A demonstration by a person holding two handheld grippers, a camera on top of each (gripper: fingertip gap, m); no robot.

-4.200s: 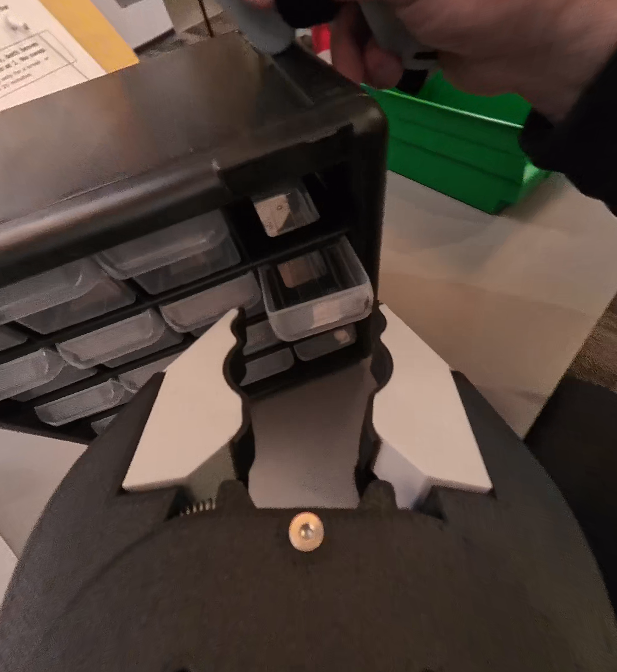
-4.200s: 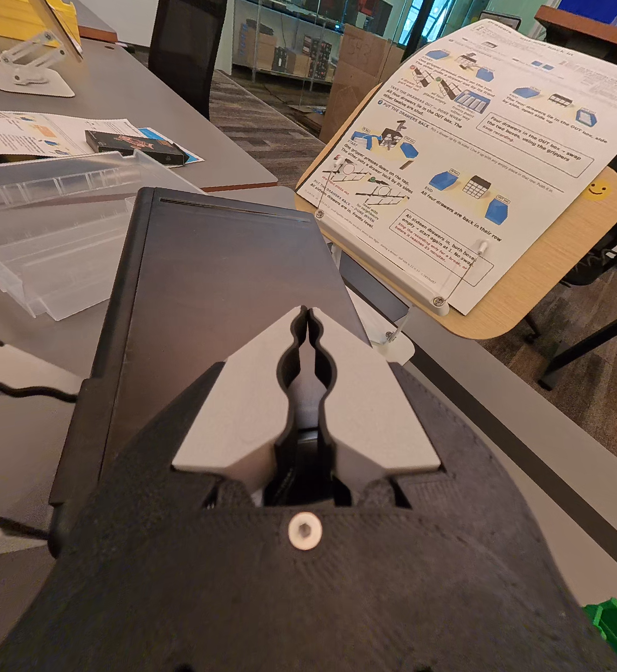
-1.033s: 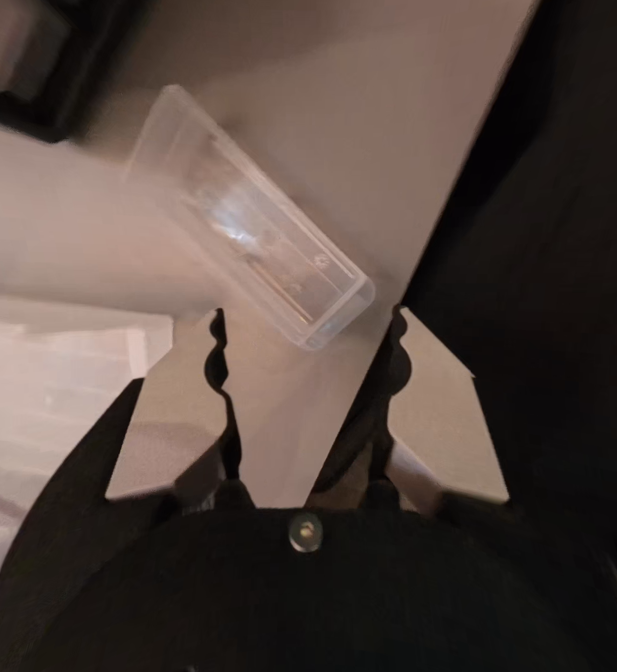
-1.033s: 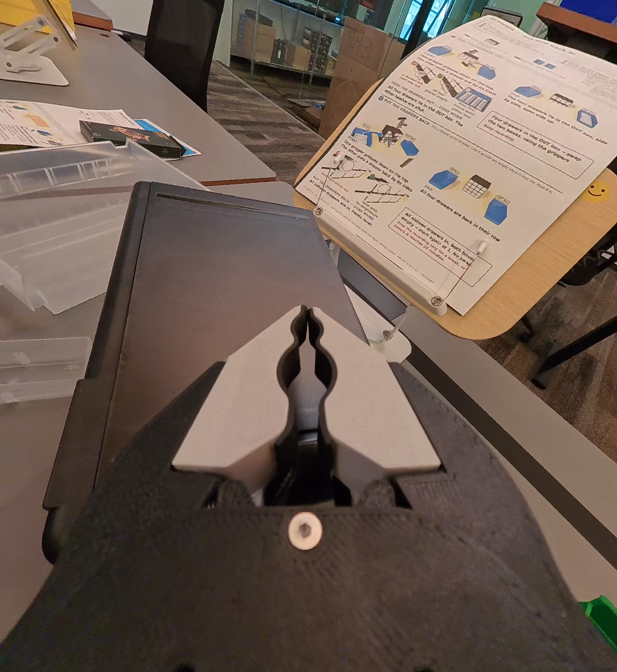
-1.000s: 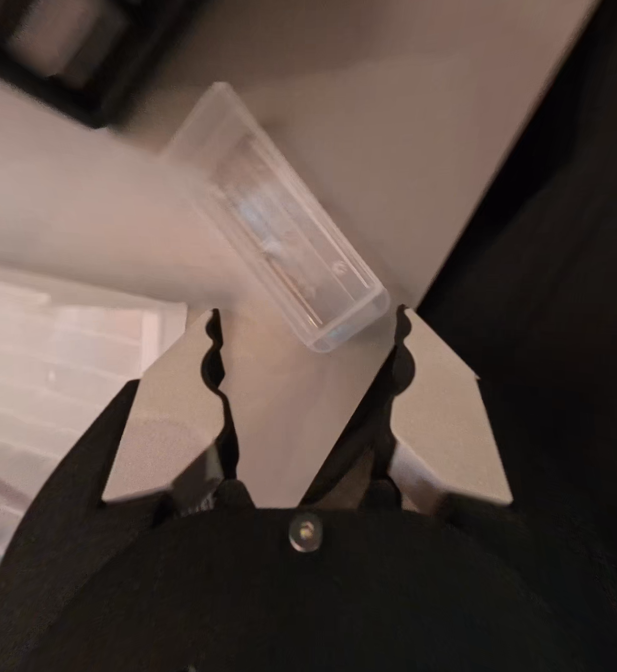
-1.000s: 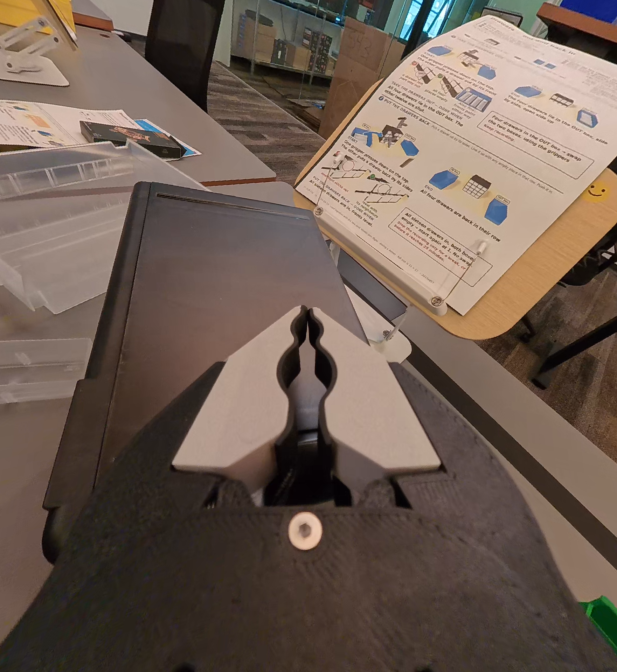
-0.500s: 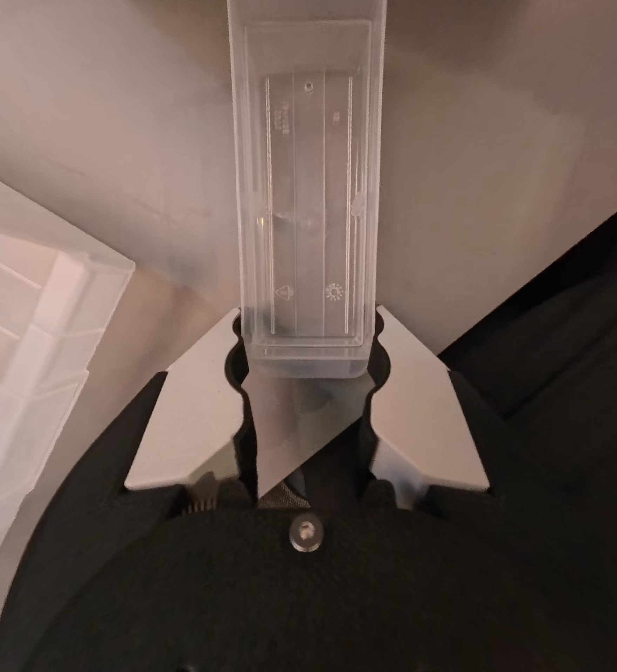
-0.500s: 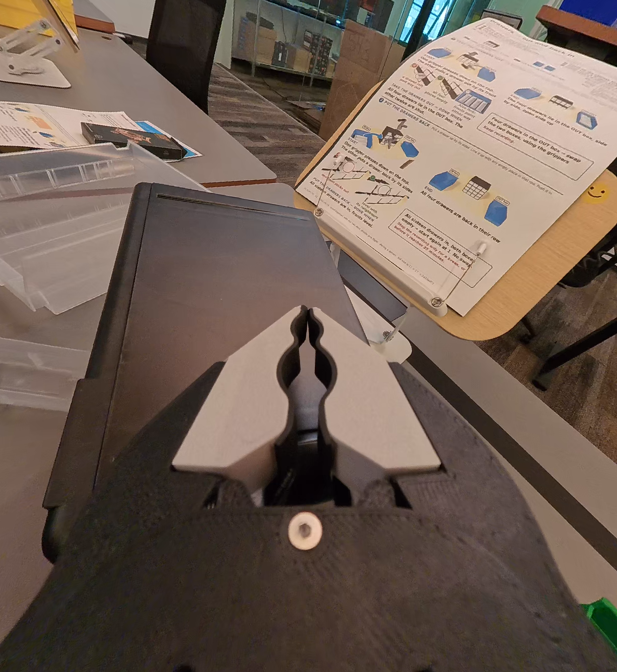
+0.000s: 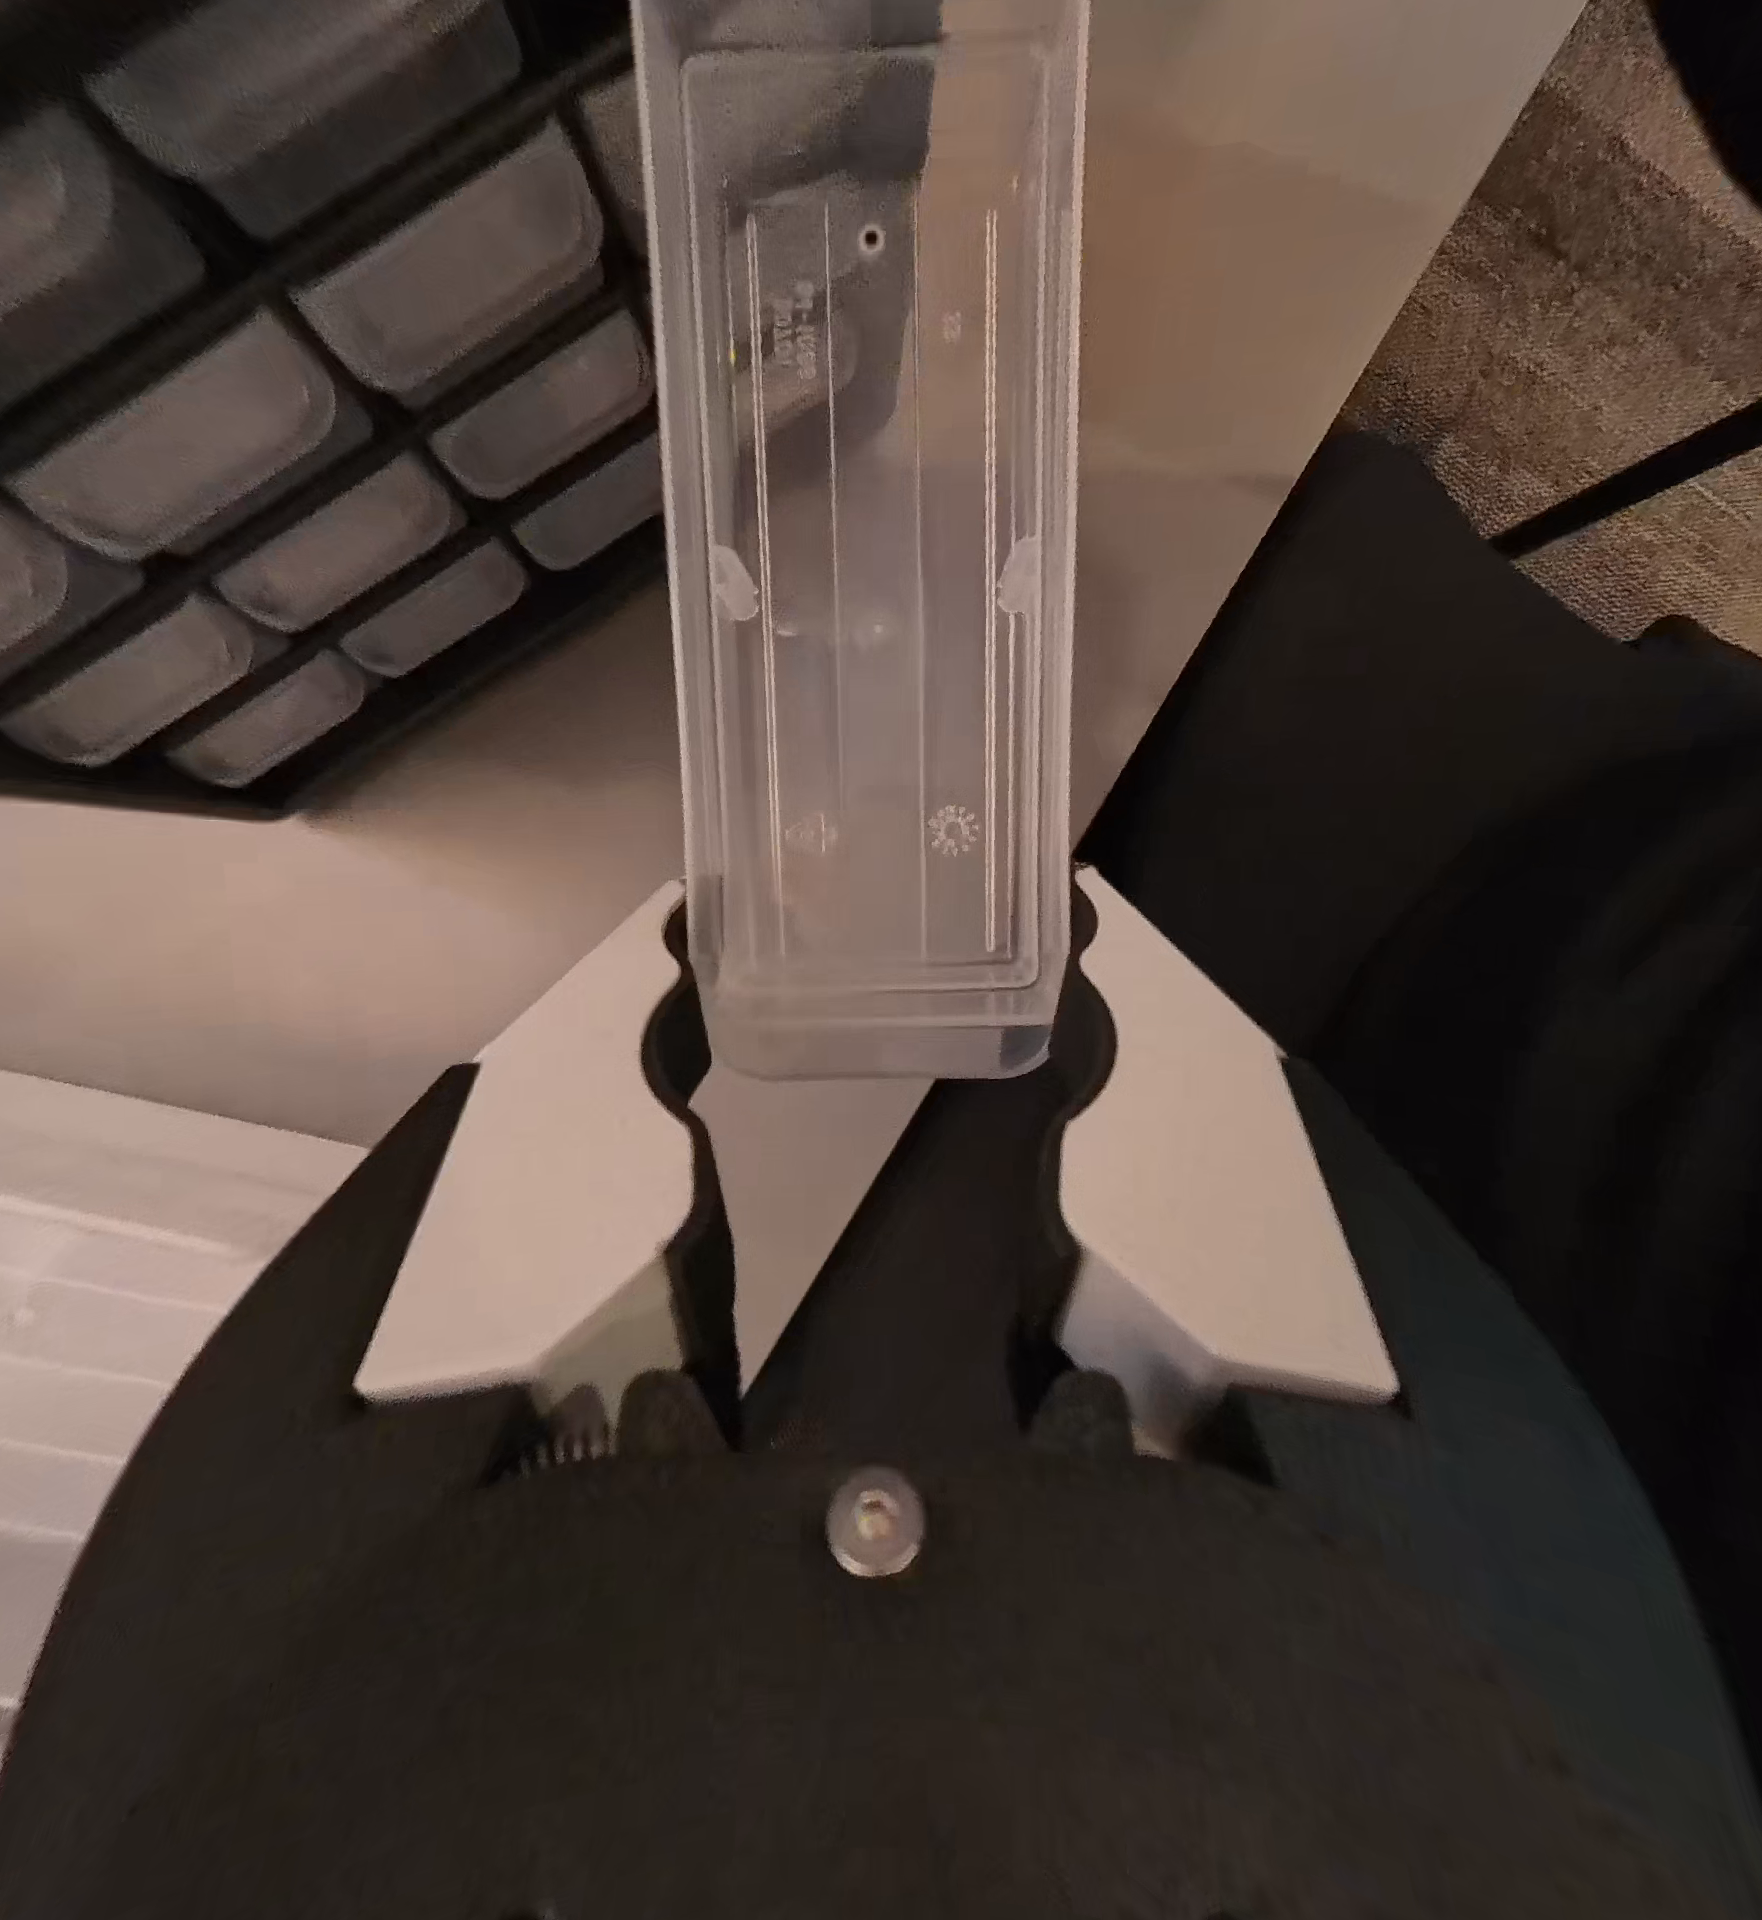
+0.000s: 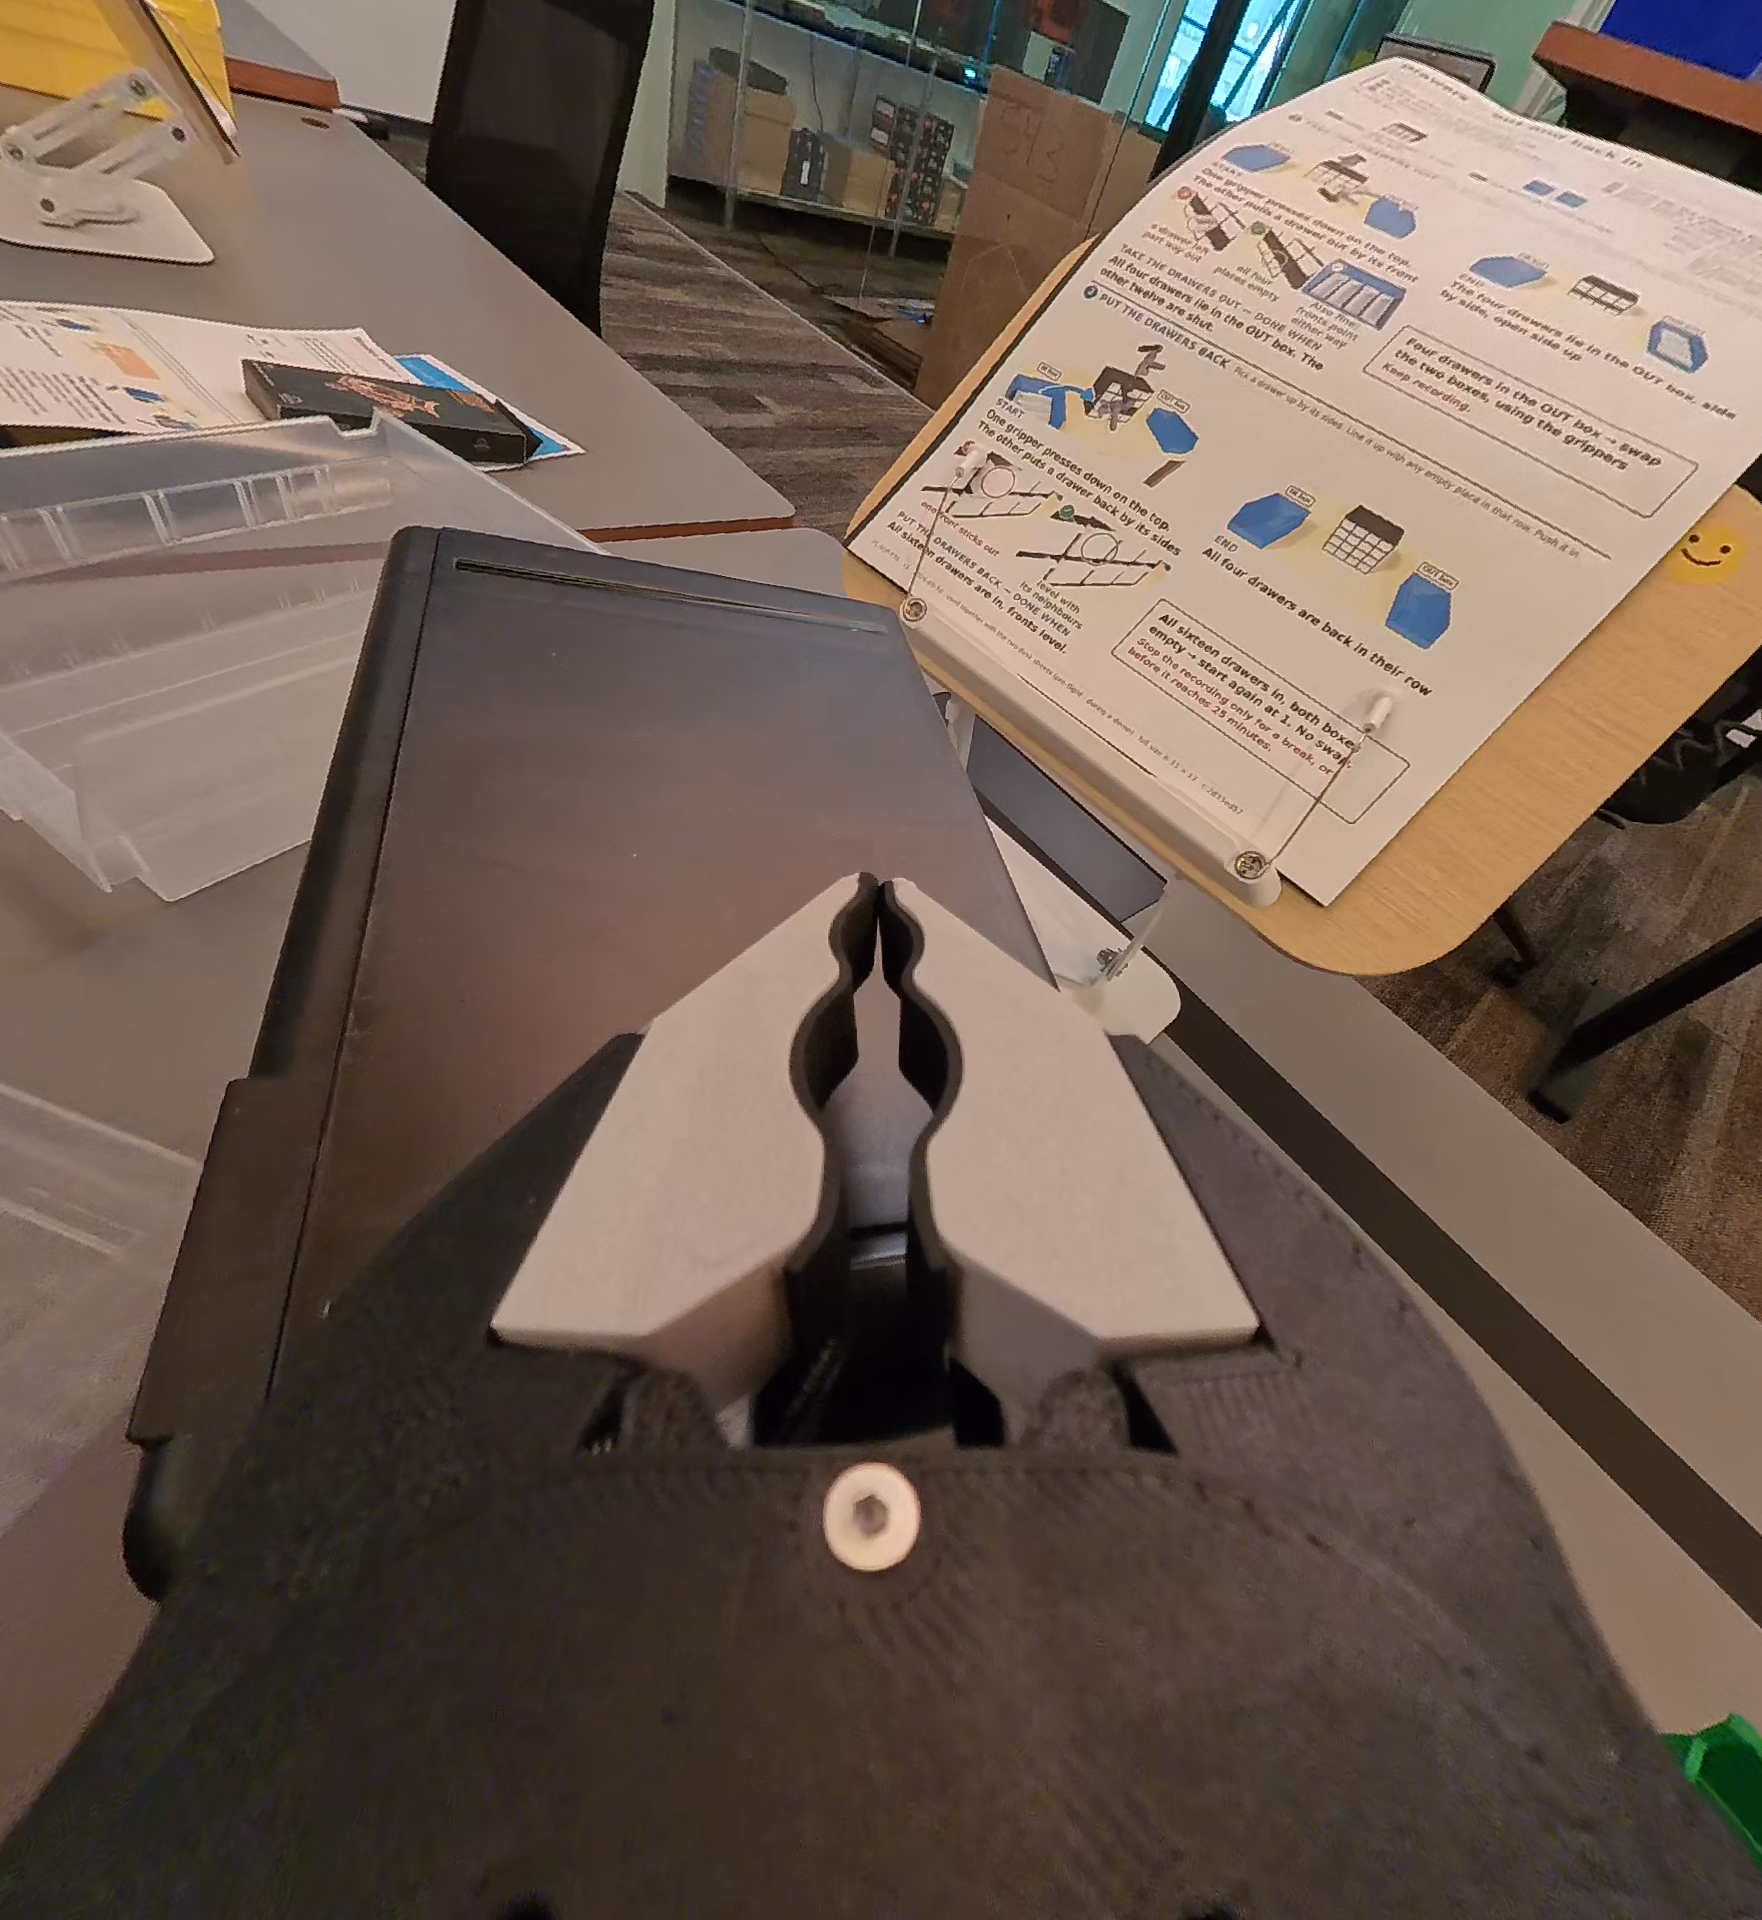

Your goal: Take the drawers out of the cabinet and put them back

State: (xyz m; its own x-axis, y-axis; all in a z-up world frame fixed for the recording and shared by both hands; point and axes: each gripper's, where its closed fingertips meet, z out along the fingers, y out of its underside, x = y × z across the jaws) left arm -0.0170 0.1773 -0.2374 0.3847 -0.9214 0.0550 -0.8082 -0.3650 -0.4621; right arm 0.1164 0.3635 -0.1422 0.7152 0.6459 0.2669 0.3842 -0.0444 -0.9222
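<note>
My left gripper (image 9: 877,935) is shut on the near end of a clear plastic drawer (image 9: 861,520), which points away from me and is held above the pale table. The black cabinet (image 9: 264,436) with its rows of clear drawers lies to the upper left in the left wrist view. My right gripper (image 10: 877,894) is shut with nothing between its fingers, and it rests on the flat black top of the cabinet (image 10: 628,790).
A clear plastic box (image 9: 46,1351) sits at the lower left of the left wrist view, and a clear tray (image 10: 129,623) lies left of the cabinet. An instruction sheet on a stand (image 10: 1376,468) is at the right. The table edge (image 9: 1272,499) and dark clothing are close by.
The left gripper closed on the end of the loose drawer and lifted it, swinging back toward the cabinet front. The right gripper stayed put on the cabinet top.
</note>
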